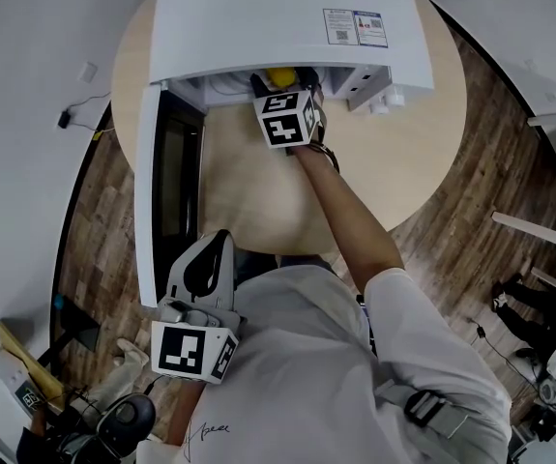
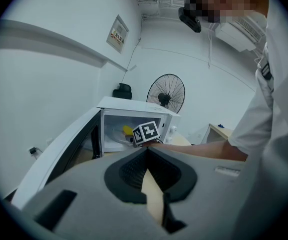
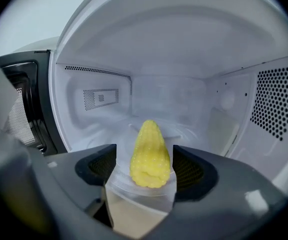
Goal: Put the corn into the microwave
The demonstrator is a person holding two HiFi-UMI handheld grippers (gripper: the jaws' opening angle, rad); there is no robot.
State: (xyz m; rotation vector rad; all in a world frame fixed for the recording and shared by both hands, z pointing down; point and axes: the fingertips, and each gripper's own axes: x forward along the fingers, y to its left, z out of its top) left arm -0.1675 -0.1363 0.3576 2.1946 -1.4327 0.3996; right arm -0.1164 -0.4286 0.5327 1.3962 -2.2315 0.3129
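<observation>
Corn (image 3: pixel 149 154) | inside microwave (image 3: pixel 184 44), between right gripper's (image 3: pixel 145 165) wide-parted jaws | step: release | next: withdraw nearward without nudging it | left gripper (image 2: pixel 146 171) closed, empty

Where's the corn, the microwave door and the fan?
corn (image 3: pixel 150 156): right gripper view, middle of the cob.
microwave door (image 1: pixel 149 191): head view, its white edge.
fan (image 2: pixel 166 93): left gripper view, centre of its grille.
</observation>
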